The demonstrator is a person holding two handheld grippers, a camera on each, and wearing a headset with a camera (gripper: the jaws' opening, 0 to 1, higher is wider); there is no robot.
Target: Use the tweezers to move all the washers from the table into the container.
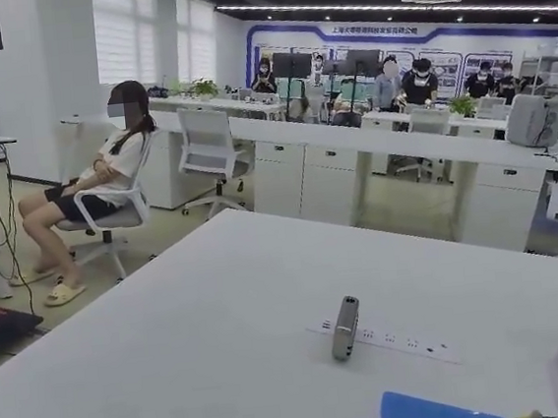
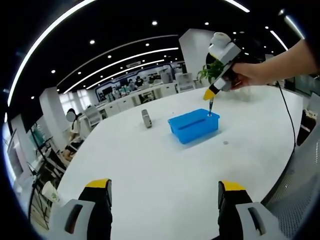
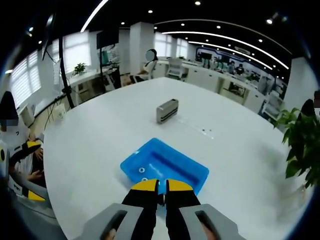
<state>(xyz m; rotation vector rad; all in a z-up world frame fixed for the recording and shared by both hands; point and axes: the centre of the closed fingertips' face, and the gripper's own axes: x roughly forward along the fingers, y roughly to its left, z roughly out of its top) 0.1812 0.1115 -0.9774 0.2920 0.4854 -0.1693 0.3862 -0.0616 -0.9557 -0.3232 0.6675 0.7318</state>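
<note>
The right gripper (image 3: 161, 189) is pressed together on the tweezers (image 2: 210, 106), whose tips point down over the blue container (image 3: 197, 175), which holds two washers (image 3: 142, 170). Another washer (image 2: 226, 143) lies between it and the bench's edge. The left gripper (image 2: 165, 186) is spread wide.

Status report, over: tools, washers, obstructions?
Left tool open, empty, above table. Right tool shut on tweezers, over blue container. Two washers inside. Grey block beyond, clear of path.
</note>
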